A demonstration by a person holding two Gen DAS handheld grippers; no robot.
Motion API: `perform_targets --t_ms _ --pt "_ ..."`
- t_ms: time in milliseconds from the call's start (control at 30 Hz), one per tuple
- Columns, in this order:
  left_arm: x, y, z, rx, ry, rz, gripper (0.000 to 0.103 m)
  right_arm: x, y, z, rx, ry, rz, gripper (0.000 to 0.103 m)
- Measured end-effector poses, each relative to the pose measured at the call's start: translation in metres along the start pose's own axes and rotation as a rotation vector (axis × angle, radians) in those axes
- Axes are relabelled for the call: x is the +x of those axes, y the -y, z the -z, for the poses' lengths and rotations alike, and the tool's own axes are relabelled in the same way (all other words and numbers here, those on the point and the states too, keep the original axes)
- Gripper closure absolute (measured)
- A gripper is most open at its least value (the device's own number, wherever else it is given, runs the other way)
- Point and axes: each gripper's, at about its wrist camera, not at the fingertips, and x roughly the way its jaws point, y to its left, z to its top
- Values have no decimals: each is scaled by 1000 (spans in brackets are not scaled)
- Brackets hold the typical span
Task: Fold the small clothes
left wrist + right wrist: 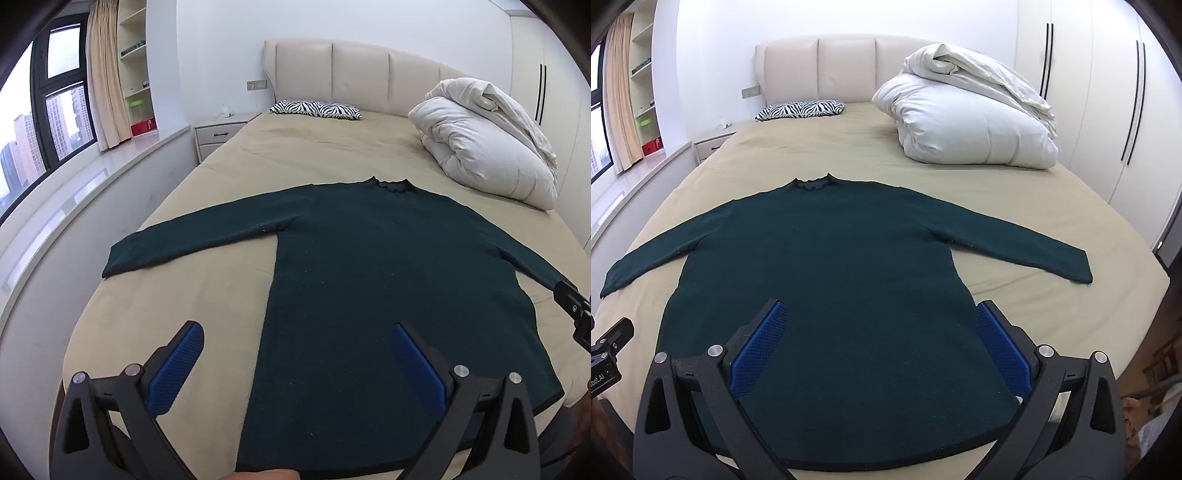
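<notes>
Currently no fold started. Sweater (827, 258) lies flat, face up or down n/a to tell, on bed (1015, 206), collar toward headboard, hem at near edge. Both sleeves spread out to the sides, clear of the body; left sleeve (192, 240) and right sleeve (1015, 251) each rest on the sheet, no creases of note.

Left gripper (295, 362): jaws wide apart, nothing held, hovering above the hem on the left half of the sweater. Right gripper (879, 339): jaws wide apart, empty, above the hem on the right half. Whether either tip touches fabric: cannot tell.

Status: laying-out stage looks complete; all folds outstanding. Est. remaining: sleeves in over the body, then body folded hem to collar, approx. two or three folds. Progress judged near zero.

Other items, not in the way: duvet (967, 122) bundled at far right, zebra pillow (801, 109) by headboard.
</notes>
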Motion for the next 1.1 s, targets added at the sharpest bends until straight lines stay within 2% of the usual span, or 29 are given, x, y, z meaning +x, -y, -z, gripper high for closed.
perform_targets --t_ms 100,167,1100 --pt "4 2 -7 20 6 -21 0 0 0 0 -4 -3 -1 0" --pt "-4 7 -1 35 41 -37 0 0 1 -1 -5 -4 -2 0" --pt "-5 7 8 27 35 -34 0 2 -4 3 -18 -6 6 0"
